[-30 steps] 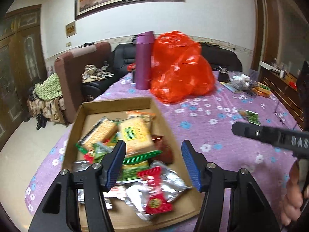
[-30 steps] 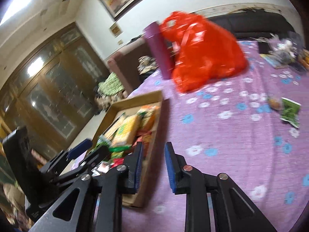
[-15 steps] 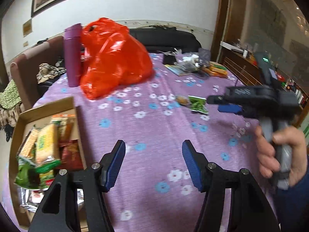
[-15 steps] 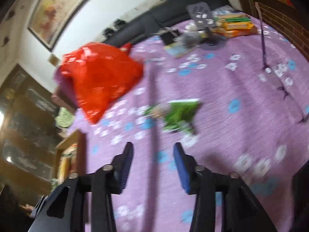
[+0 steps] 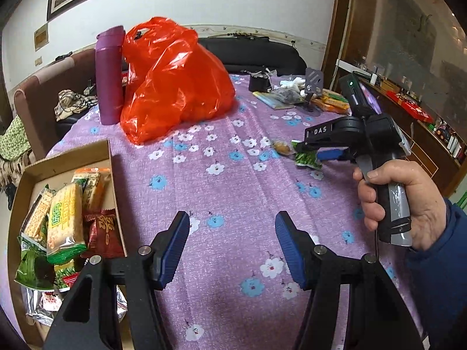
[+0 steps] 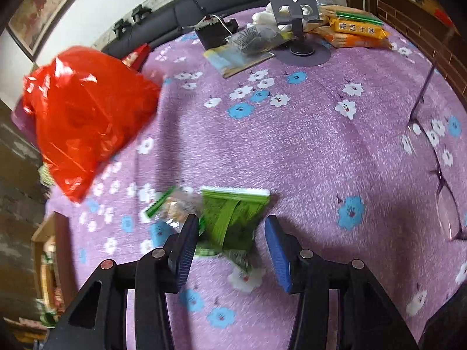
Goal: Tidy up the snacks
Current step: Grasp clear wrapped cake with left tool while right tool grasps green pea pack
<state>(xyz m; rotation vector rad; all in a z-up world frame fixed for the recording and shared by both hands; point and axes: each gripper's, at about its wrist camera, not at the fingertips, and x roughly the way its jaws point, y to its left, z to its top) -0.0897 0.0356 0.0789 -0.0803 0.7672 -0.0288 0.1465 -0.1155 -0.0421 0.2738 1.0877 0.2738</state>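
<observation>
A green snack packet (image 6: 233, 213) lies on the purple flowered cloth, between the fingers of my right gripper (image 6: 231, 221). That gripper is open; its left pad is close to the packet's edge and its right pad stands clear. A small clear packet (image 6: 175, 207) lies just left of it. In the left wrist view the right gripper (image 5: 309, 153) hangs over the same green packet (image 5: 306, 159), held by a hand (image 5: 408, 204). My left gripper (image 5: 232, 218) is open over bare cloth with nothing between its fingers. The cardboard box (image 5: 67, 157) of snack packets (image 5: 64, 218) sits to its left.
A red plastic bag (image 5: 175, 81) and a purple bottle (image 5: 109, 73) stand at the back left. Orange biscuit packs (image 6: 356, 32), a phone stand (image 6: 292, 0) and other clutter fill the far end. Glasses (image 6: 446, 198) lie at the right. A sofa stands beyond the table.
Both views swung right, away from the box toward the table's middle. The right gripper went from nearly shut to open and came down over the green packet.
</observation>
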